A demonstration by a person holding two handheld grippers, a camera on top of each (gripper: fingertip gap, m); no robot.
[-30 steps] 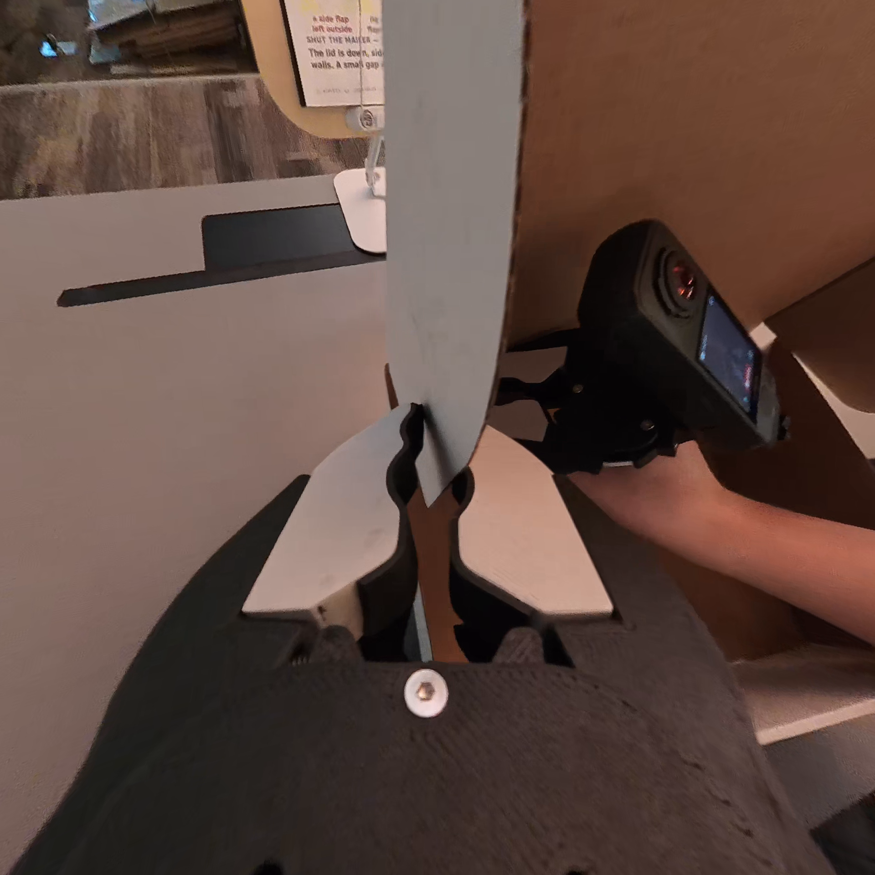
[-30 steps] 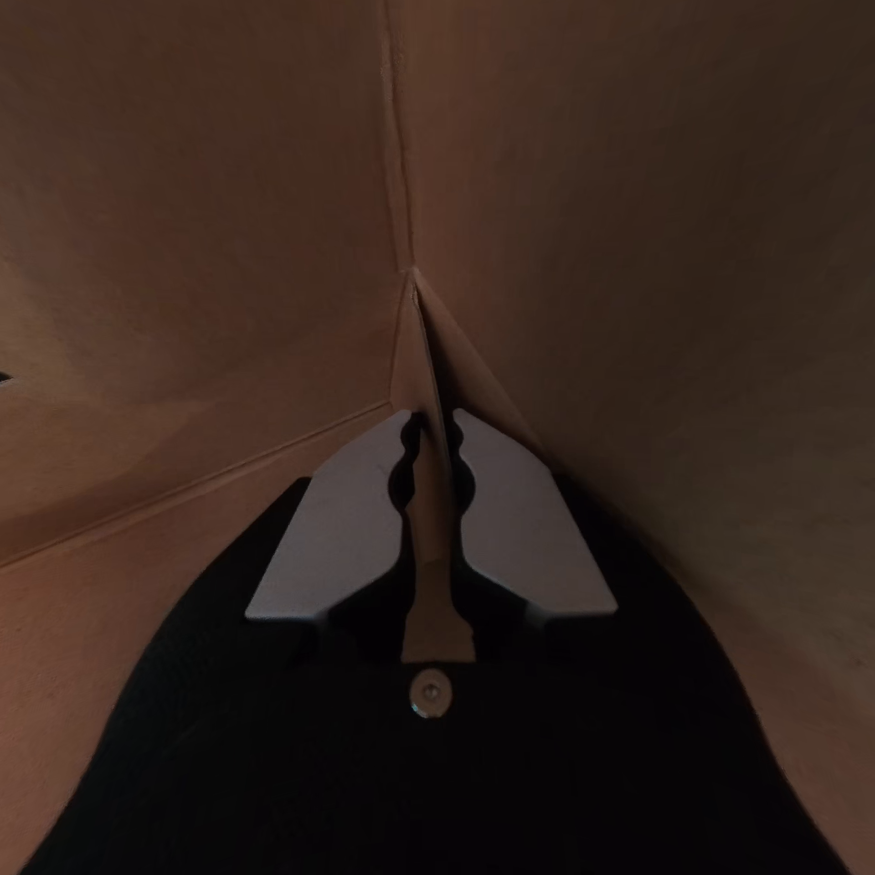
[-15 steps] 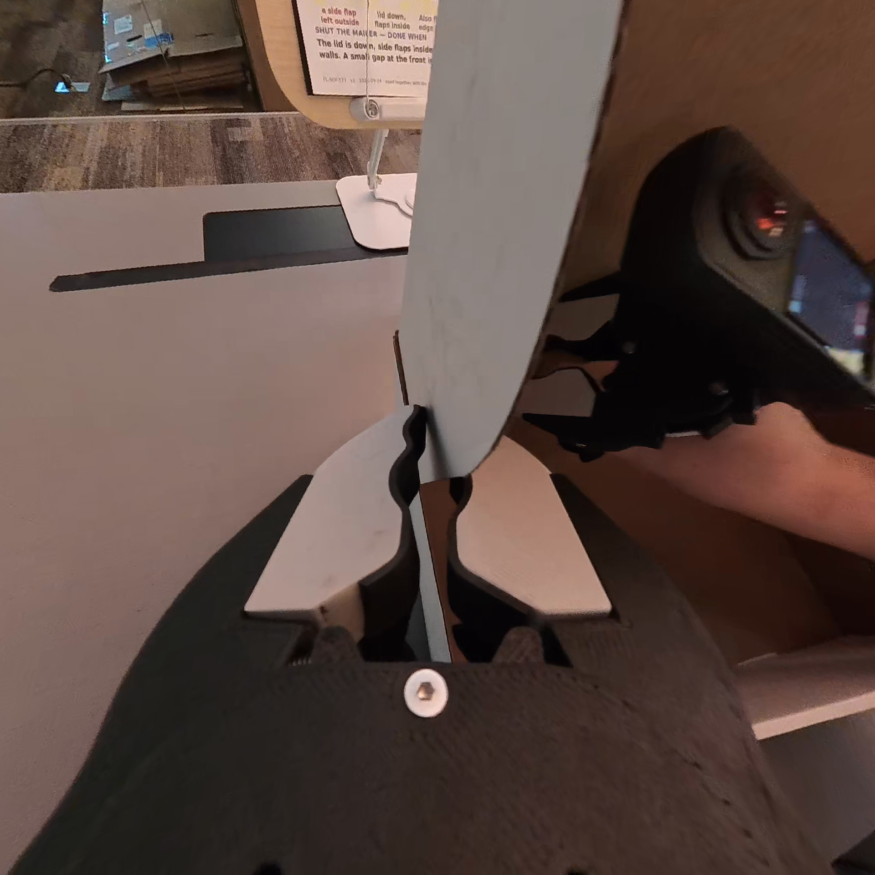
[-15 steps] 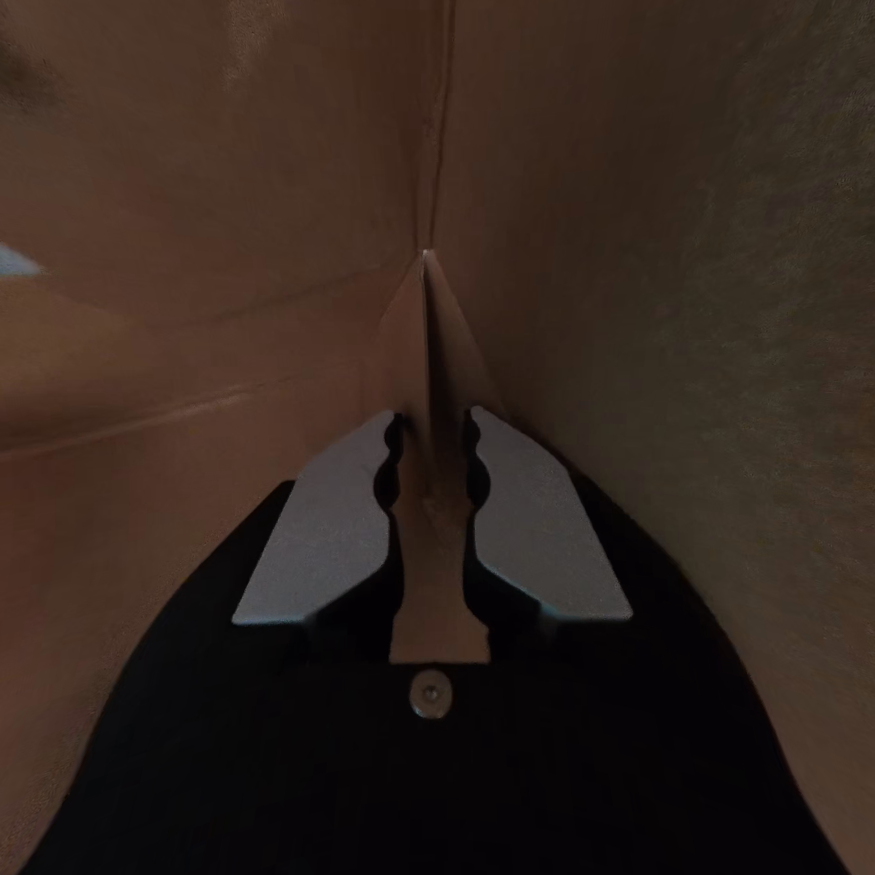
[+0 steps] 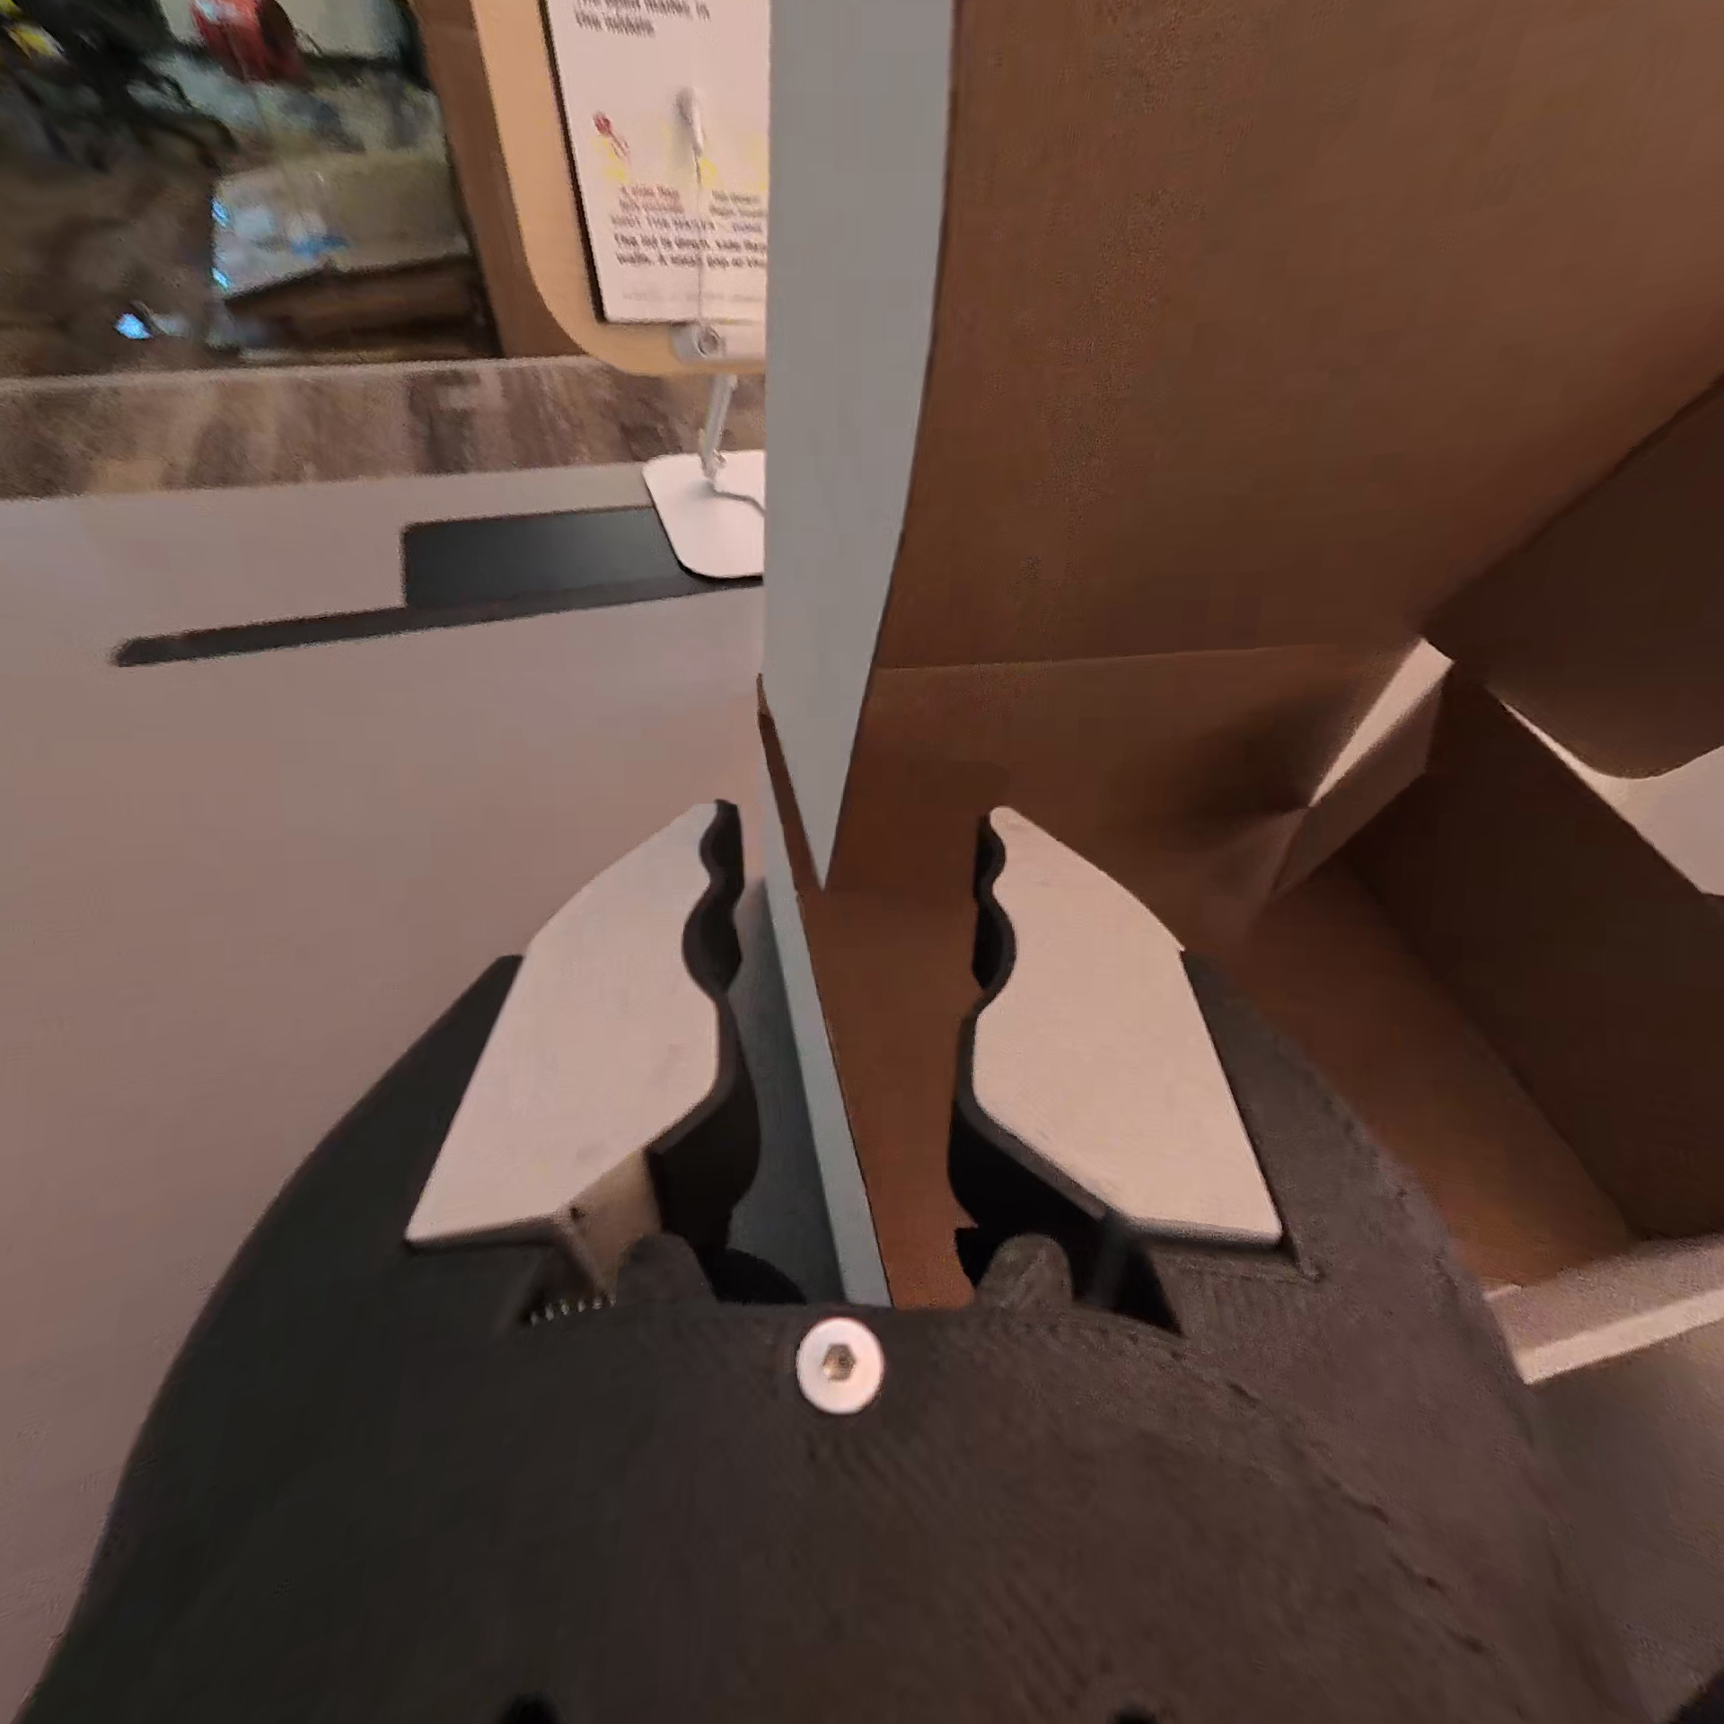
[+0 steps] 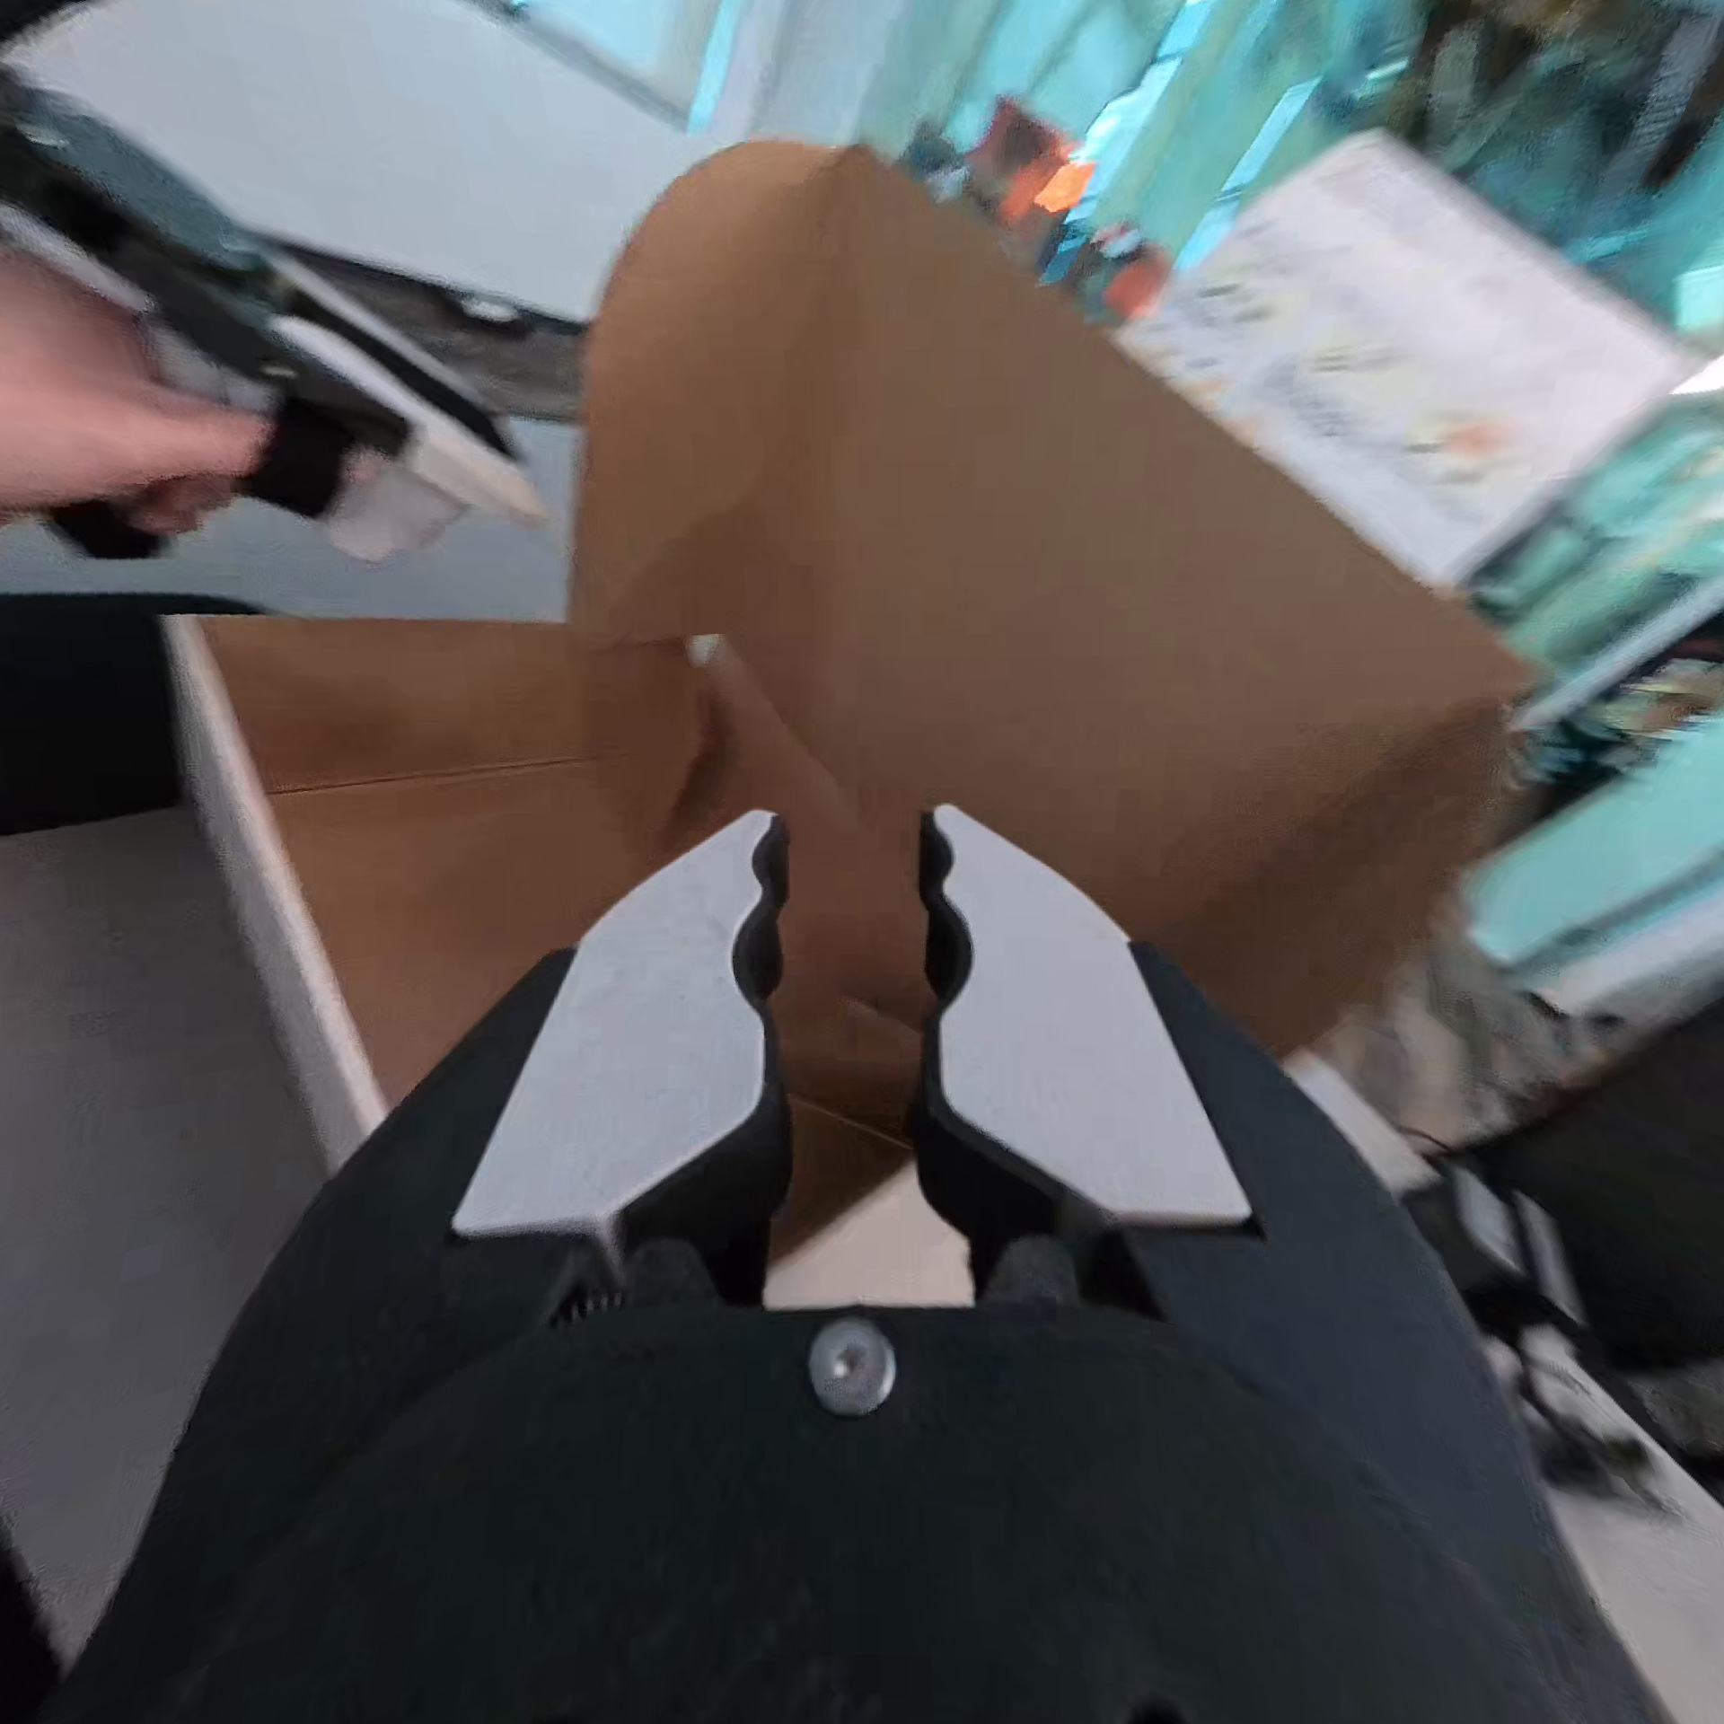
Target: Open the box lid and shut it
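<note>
Left wrist view | lid (image 5: pixel 1213 373) upright above box (image 5: pixel 1539 1073) | left tongs (image 5: pixel 854 821) agape astride box wall | right tongs (image 6: pixel 851 821) agape, empty | opening done; shutting remains

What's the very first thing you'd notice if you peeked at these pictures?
A big brown cardboard box sits open on the table, its lid standing up tall behind it. The left gripper has its jaws spread on either side of the box's near wall, and the right gripper hangs open over the box's inside.
</note>
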